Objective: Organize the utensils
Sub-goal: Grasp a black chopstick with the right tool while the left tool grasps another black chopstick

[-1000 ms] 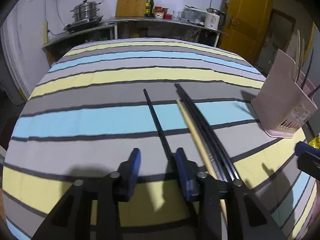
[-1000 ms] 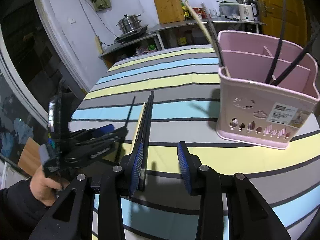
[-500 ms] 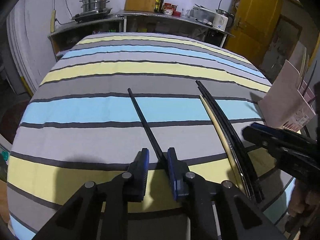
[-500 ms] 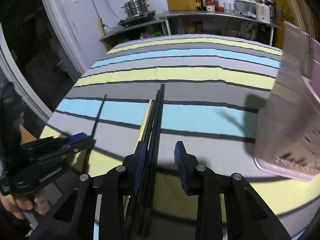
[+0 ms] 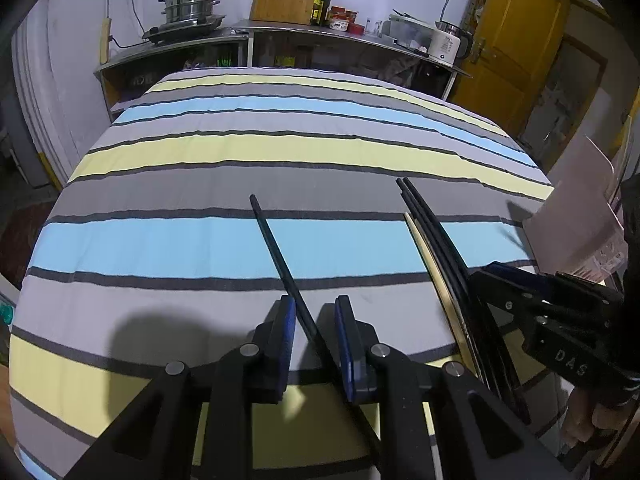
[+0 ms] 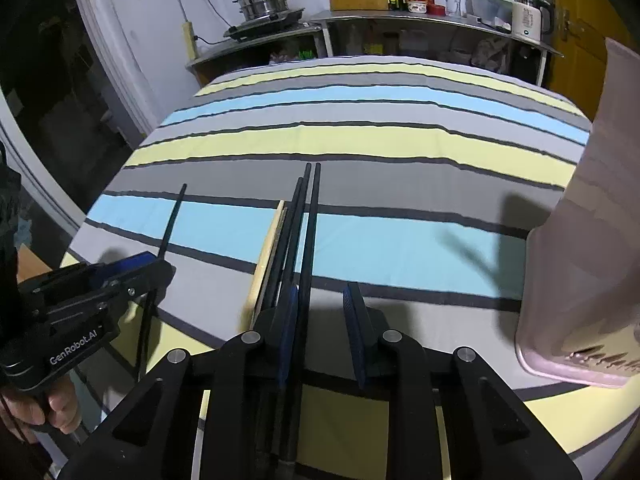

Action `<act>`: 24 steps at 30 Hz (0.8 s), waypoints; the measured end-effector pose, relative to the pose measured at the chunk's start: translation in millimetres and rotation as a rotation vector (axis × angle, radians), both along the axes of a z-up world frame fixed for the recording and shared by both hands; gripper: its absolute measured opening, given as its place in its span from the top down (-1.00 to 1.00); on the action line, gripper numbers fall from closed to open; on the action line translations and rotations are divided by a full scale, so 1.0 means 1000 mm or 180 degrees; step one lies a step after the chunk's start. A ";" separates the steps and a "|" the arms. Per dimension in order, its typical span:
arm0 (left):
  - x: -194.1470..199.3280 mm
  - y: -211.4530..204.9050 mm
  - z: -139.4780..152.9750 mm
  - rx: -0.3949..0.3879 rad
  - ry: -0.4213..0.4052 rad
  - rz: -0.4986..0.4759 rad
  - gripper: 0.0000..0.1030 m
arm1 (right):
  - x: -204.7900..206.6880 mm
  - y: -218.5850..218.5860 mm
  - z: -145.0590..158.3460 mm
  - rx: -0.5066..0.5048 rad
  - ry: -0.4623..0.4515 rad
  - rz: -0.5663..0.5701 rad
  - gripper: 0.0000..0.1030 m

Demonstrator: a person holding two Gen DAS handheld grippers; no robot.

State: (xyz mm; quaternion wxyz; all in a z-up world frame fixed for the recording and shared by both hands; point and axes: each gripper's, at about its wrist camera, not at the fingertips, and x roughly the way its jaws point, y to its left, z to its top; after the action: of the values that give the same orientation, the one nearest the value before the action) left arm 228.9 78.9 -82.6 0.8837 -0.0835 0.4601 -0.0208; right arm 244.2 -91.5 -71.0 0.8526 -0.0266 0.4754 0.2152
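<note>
A single black chopstick [image 5: 276,248] lies on the striped cloth and runs between the pads of my left gripper [image 5: 315,330], which is partly open around it with a gap on each side. It also shows in the right wrist view [image 6: 170,224]. A bundle of black chopsticks [image 6: 298,232] with a pale wooden one [image 6: 269,248] lies to its right. My right gripper [image 6: 322,320] is open, with one black chopstick of the bundle [image 6: 310,240] between its pads. The pink utensil holder [image 6: 588,240] stands at the right.
The table with the striped cloth [image 5: 280,152] fills both views. Behind it is a steel counter [image 5: 280,36] with a steamer pot, a cutting board, bottles and a kettle. A yellow door [image 5: 516,36] is at the back right.
My left gripper moved left onto the single black chopstick and narrowed around it. My right gripper came down over the chopstick bundle, and the pink holder slid to the right edge of its view.
</note>
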 end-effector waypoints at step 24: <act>0.020 -0.010 0.000 0.0261 0.0064 0.0014 0.88 | 0.019 0.024 0.002 -0.0272 -0.0057 0.0203 0.90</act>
State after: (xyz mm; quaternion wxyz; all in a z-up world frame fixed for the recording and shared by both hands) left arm 248.5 69.1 -82.4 0.8818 -0.0484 0.4692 0.0009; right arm 263.4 -67.7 -69.4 0.8476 -0.0800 0.4755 0.2215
